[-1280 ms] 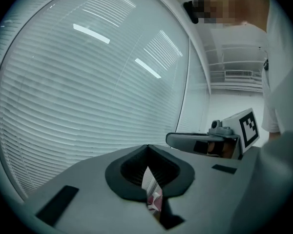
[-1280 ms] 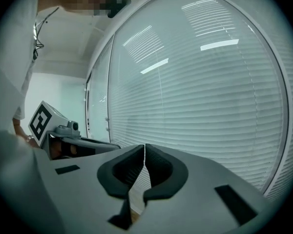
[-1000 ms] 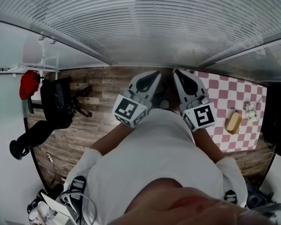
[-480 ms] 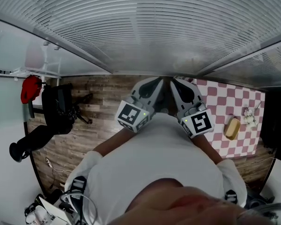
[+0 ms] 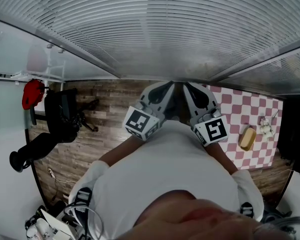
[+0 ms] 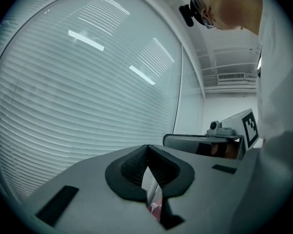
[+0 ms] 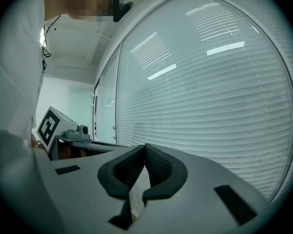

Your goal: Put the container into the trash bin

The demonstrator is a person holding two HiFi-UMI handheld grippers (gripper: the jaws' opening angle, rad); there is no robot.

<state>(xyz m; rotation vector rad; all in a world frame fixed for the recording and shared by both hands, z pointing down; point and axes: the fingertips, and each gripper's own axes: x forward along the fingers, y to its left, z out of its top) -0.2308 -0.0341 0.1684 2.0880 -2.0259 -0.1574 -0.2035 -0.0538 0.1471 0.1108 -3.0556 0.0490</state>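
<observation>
A tan, oval container [image 5: 248, 138] lies on the red-and-white checked table [image 5: 240, 109] at the right of the head view. No trash bin shows in any view. My left gripper [image 5: 165, 87] and right gripper [image 5: 190, 87] are held side by side in front of my chest, level, facing the window blinds. In the left gripper view the left gripper [image 6: 147, 147] has its dark pads closed together with nothing held. In the right gripper view the right gripper [image 7: 145, 147] is shut and empty too. Both are well left of the container.
Window blinds [image 5: 155, 29] fill the space ahead. Black tripod gear [image 5: 60, 116] and a red item [image 5: 32, 94] stand on the wooden floor [image 5: 105, 109] at left. A small white object [image 5: 266, 126] sits near the container. Cables and clutter [image 5: 50, 219] lie at bottom left.
The two grippers have drawn a little closer together at their tips. The head view has shifted slightly, so the table sits a bit further right.
</observation>
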